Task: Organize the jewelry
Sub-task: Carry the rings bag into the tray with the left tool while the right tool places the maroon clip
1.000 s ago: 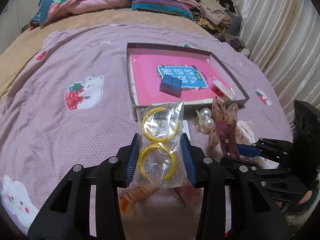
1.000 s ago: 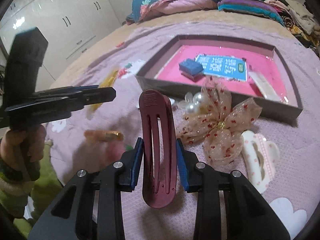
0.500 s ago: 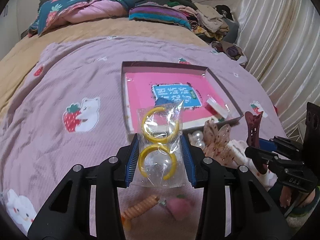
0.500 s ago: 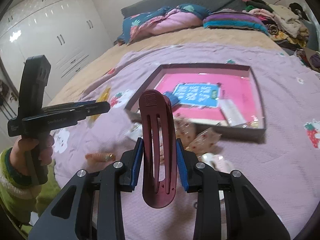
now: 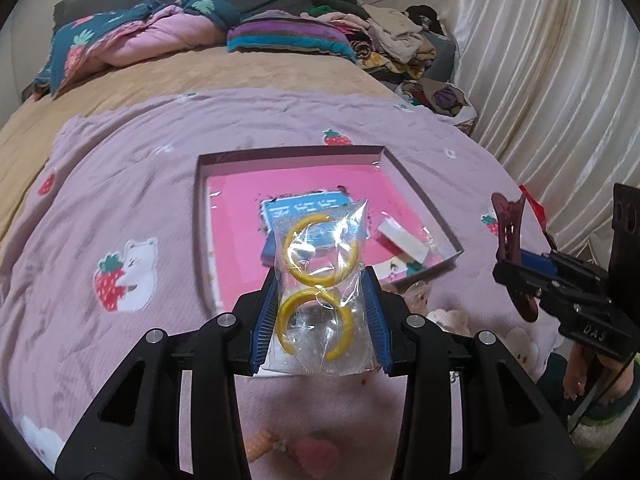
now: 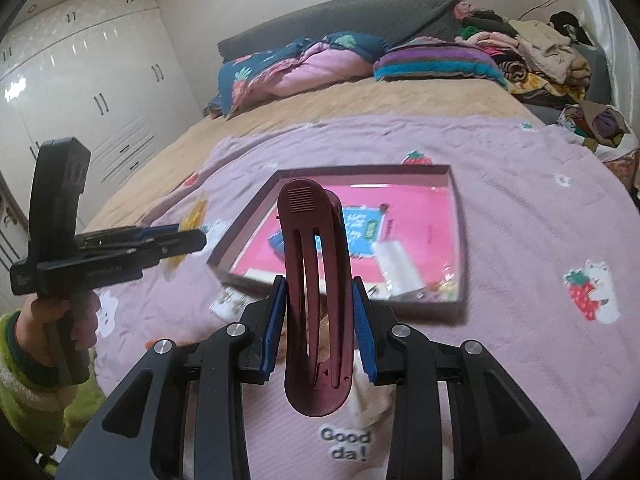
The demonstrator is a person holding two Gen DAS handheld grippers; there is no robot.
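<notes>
My left gripper [image 5: 320,300] is shut on a clear plastic bag [image 5: 320,276] with two yellow hoop earrings inside, held in the air above the near edge of the pink-lined box [image 5: 288,160]. My right gripper [image 6: 318,320] is shut on a dark red hair clip [image 6: 316,300], held upright above the bed in front of the same box [image 6: 460,240]. The box holds a blue card [image 6: 362,232], a small blue case [image 5: 268,252] and a white packet [image 5: 404,242]. The right gripper with the clip [image 5: 510,236] shows at the right of the left wrist view.
The box lies on a lilac strawberry-print blanket [image 5: 120,200]. An orange and pink hair piece [image 5: 288,446] lies below my left gripper; a white clip [image 6: 370,400] lies below my right one. Bedding and clothes [image 5: 280,36] are piled at the bed's head. Curtains [image 5: 540,80] hang on the right.
Both grippers have lifted up and back from the bed with their items. The box and the loose hair pieces now look farther below; the bow and pearls are out of sight.
</notes>
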